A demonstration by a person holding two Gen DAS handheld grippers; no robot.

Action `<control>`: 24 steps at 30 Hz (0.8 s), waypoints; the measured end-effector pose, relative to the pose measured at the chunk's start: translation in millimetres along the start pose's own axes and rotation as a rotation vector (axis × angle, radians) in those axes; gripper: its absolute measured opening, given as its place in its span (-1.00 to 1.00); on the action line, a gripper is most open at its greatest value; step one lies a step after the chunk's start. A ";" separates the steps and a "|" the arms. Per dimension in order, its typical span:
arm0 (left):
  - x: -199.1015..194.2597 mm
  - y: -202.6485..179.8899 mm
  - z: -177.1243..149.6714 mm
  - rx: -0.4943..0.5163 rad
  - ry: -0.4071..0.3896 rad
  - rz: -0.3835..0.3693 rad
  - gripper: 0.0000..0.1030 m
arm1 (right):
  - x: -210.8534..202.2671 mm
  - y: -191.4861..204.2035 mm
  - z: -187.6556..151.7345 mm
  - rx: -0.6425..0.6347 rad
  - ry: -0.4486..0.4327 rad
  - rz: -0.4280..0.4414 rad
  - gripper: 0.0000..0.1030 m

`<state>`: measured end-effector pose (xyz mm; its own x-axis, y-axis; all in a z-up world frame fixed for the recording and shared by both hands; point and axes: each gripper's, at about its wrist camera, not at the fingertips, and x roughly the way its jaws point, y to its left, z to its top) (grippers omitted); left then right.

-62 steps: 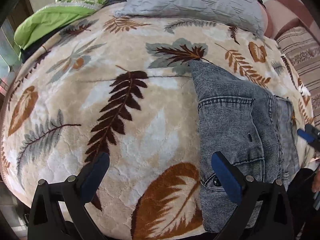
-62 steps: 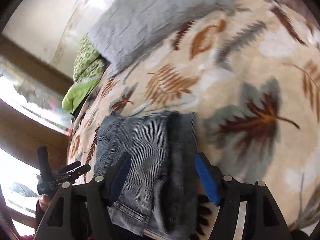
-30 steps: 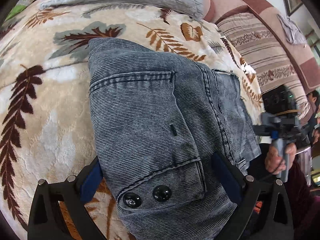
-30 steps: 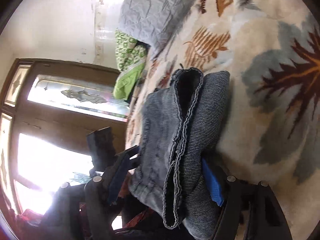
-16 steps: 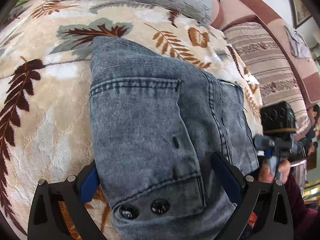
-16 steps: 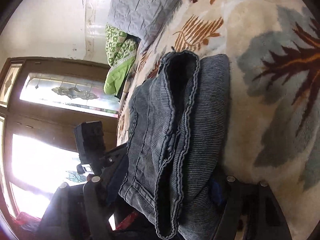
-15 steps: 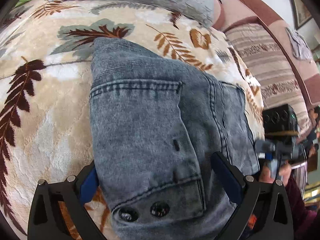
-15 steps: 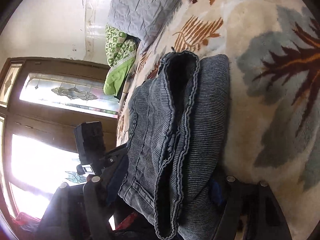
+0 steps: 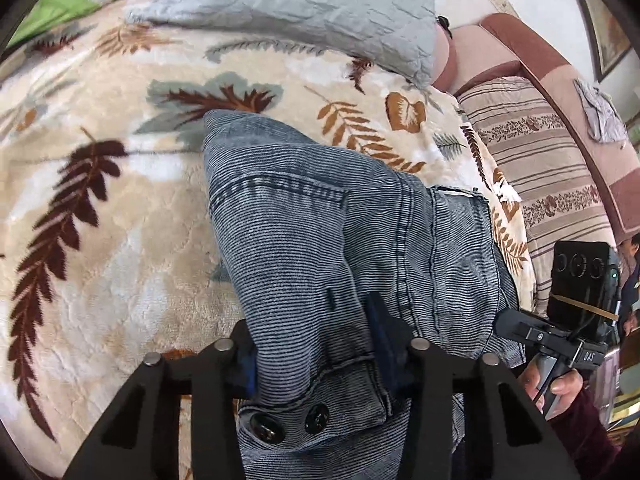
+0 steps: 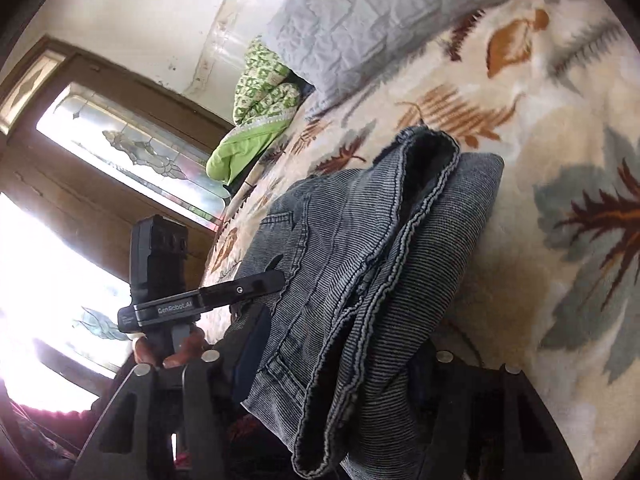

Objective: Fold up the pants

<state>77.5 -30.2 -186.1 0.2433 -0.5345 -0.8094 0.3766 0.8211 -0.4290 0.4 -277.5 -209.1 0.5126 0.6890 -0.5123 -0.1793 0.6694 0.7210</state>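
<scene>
One leaf-patterned blanket [image 9: 120,240] covered the bed, with one grey pillow [image 9: 304,4] at its far end. One pair of folded grey pants [image 9: 340,240] lay near the bed's edge. The left gripper [image 9: 312,344] was closing on the buttoned waistband, denim bunched between its pads. The right gripper [image 10: 340,364] was closing around the stacked folded edge, fabric filling its jaws.
</scene>
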 end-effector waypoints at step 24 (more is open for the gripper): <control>-48.4 -12.8 119.9 0.104 -0.114 0.163 -0.13 | 15.6 32.5 109.0 -0.114 -0.171 0.005 0.16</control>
<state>168.1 -38.9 -93.3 0.4058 -0.4206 -0.8114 0.4131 0.8764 -0.2476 94.1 -275.3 -142.8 0.6450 0.6417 -0.4149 -0.2709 0.6997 0.6611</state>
